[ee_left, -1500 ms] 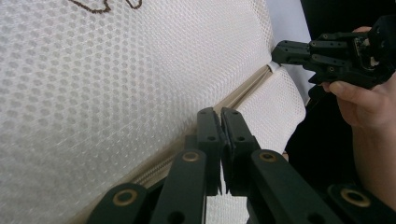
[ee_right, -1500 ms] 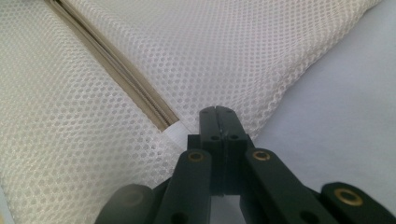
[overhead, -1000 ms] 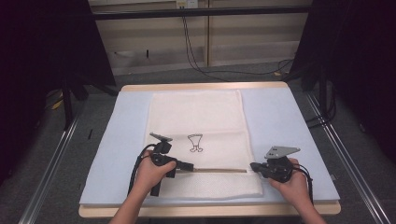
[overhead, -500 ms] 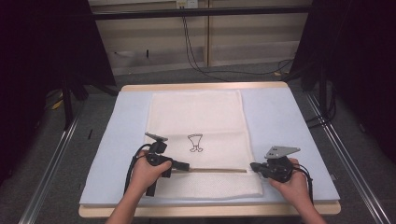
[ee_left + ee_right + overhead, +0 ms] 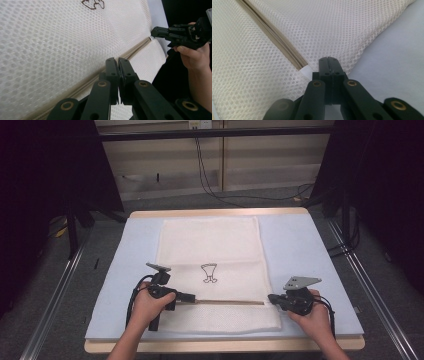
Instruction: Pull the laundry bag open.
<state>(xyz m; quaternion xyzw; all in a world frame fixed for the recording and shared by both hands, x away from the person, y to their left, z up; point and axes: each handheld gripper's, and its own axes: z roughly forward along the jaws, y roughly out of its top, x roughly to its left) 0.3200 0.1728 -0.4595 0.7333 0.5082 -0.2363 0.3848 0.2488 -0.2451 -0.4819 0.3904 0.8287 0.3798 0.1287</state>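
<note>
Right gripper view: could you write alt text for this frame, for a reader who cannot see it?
The right hand-held gripper, its two black jaws pressed together, sits at the end of a tan zipper that runs across a cream mesh bag. A small white tab marks the zipper's end just beside the jaw tips. Pale blue table covering shows past the bag's edge.

A white mesh laundry bag (image 5: 210,255) lies flat on the table, its tan zipper (image 5: 227,302) running crosswise.
</note>
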